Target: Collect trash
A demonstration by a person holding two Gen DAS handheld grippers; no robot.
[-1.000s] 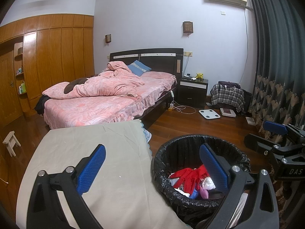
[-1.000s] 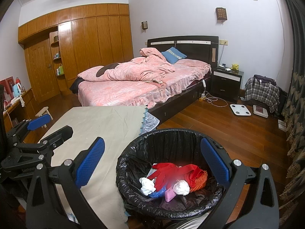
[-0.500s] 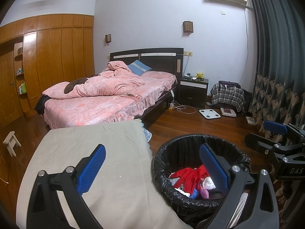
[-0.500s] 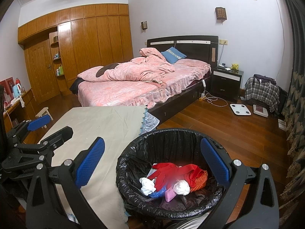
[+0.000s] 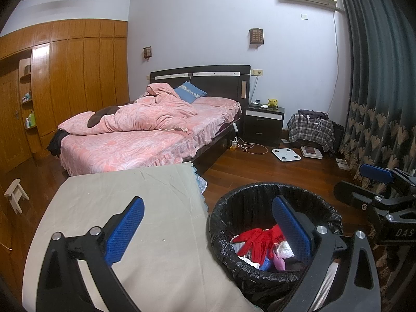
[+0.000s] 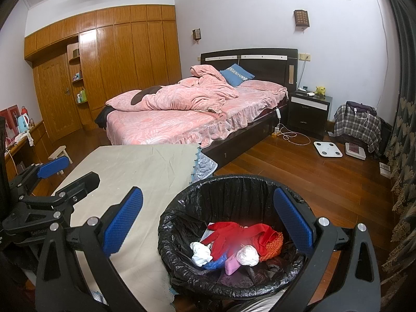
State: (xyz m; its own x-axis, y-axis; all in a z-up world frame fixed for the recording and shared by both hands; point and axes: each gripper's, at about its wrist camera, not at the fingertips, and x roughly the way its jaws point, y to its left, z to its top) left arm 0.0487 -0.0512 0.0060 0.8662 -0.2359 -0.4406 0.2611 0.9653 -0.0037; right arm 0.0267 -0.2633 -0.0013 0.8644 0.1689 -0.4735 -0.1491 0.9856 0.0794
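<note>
- Nearest the cameras, the left gripper (image 5: 208, 228) and right gripper (image 6: 208, 225) each hold their blue-padded fingers (image 6: 122, 223) wide apart, gripping nothing.
- Just below them, a bin (image 6: 182, 234) lined with a black bag stands on the wooden floor (image 6: 299, 166), right beside a surface (image 6: 135, 166) draped in a beige cloth.
- Inside the bin lies the trash: red gloves (image 6: 226, 234), two white wads (image 6: 200, 253), an orange mesh piece (image 6: 274, 244), a pink item (image 6: 232, 265) and something blue (image 6: 215, 262).
- Beyond the surface stands a bed (image 6: 182, 122) with rumpled pink bedding and a blue pillow (image 6: 236, 74) against a dark headboard.
- Right of the bed, a dark nightstand (image 6: 309, 111) carries a small yellow toy (image 6: 320, 90); a white scale (image 6: 327, 149) lies on the floor nearby.
- Farthest back, wooden wardrobes (image 6: 117, 65) line the left wall, and dark curtains (image 5: 377, 78) hang at the right.
</note>
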